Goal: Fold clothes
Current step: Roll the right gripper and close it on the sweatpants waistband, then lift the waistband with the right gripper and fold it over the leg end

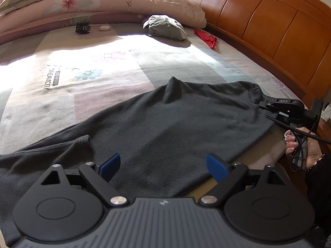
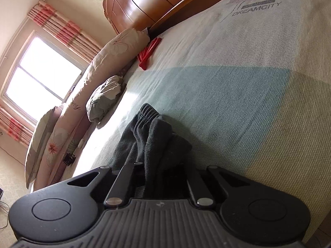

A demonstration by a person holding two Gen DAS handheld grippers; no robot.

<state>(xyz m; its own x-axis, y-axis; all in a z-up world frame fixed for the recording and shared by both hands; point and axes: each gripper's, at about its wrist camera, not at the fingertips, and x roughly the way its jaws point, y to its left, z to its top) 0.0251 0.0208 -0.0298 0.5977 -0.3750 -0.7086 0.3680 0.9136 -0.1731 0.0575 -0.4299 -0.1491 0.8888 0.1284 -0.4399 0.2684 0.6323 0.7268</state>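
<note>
My left gripper (image 1: 163, 165) hovered low with its blue fingertips (image 1: 110, 166) spread wide apart, gripping nothing. My right gripper (image 1: 269, 105) sat off to the far side, jaws closed tight (dark cloth bunched between them), and the hand (image 1: 300, 150) was curled around its handle.

"DREAMCITY" is printed in dark capitals on the patchwork bedsheet (image 1: 49, 78), running sideways in the left wrist view beside a small dark banner too blurred to read. The same word shows on the bedsheet in the right wrist view. The right gripper (image 1: 266, 104) carries white letters "DAS". Cursive script on the long floral pillow (image 1: 128, 2) is illegible.
</note>
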